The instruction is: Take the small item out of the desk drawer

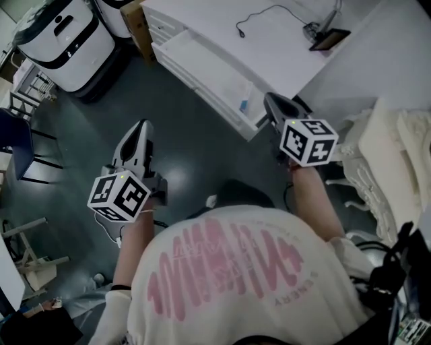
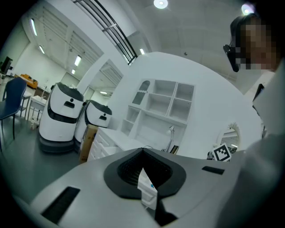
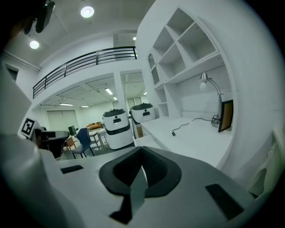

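Note:
The white desk (image 1: 283, 54) runs across the top of the head view, its drawer (image 1: 195, 64) pulled open toward the floor. A small white item with a blue mark (image 1: 244, 104) lies near the drawer's near right corner. My right gripper (image 1: 271, 101) hovers just right of that corner, jaws together with nothing in them, and its own view (image 3: 141, 156) looks along the desk top (image 3: 187, 138). My left gripper (image 1: 141, 128) is over the dark floor, left of the drawer and apart from it. Its jaws (image 2: 142, 150) also meet at the tip with nothing held.
Two white robots (image 1: 67, 34) and a cardboard box (image 1: 138, 27) stand left of the desk. A cable (image 1: 259, 17), a lamp (image 3: 209, 87) and a dark tablet (image 1: 328, 39) are on the desk top. A cream chair (image 1: 390, 162) is at the right, a blue chair (image 1: 17, 145) at the left.

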